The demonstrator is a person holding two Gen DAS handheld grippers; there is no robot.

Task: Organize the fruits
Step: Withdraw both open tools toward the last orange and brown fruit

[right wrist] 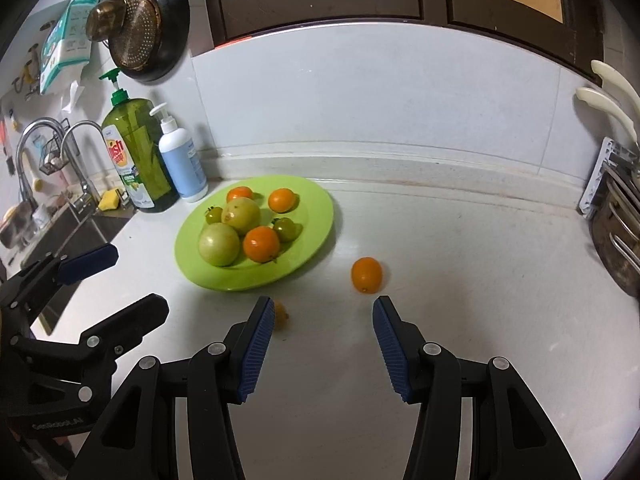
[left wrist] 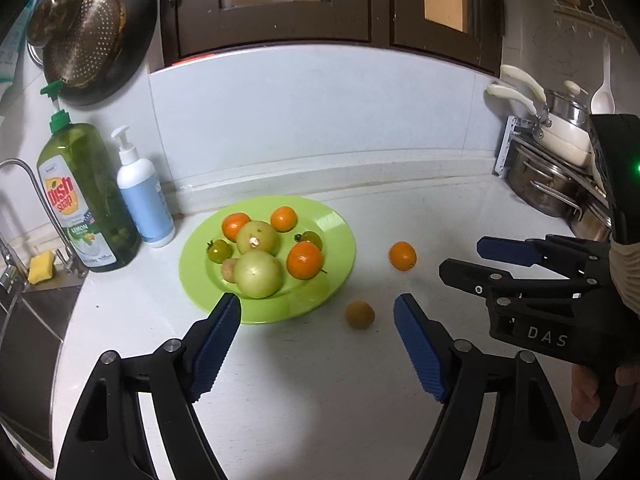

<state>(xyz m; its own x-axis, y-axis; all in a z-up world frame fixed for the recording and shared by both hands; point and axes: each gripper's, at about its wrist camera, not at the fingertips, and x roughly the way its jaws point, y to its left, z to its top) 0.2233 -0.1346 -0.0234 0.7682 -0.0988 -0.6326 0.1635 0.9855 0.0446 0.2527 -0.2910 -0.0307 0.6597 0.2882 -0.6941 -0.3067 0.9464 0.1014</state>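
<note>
- Blue ribbed pads of the left hand-held gripper [left wrist: 318, 306] stand nearest the lens, spread wide with nothing between them; the small yellowish-brown fruit [left wrist: 360, 313] lies on the bare worktop [left wrist: 312, 380] just beyond and between the tips, untouched.
- Likewise empty, the right hand-held gripper [right wrist: 323, 309] stands moderately apart, and the loose orange fruit [right wrist: 366, 275] sits a little past its tips, closer to the right pad.
- Both loose fruits rest on the worktop near the rim of the green plate [left wrist: 338, 232] but off it; the orange one lies further from the left wrist camera than the brown one.
- On the plate already: two pale green round fruits [left wrist: 257, 273], three orange ones [left wrist: 304, 260], two small greenish tomato-like ones [left wrist: 219, 251] and a small tan one, all crowded towards the middle.
- Handling, as I judge it: both loose fruits look small, light and round, so they may roll away if a pad nudges one side first. The skin looks smooth and fairly firm, yet a hard squeeze could bruise it.
- Best hold is probably across the widest middle of each fruit, pads on opposite sides, closing gently so the ribs bite without crushing.
- Free room on the plate is mostly along the near and right rim.
</note>
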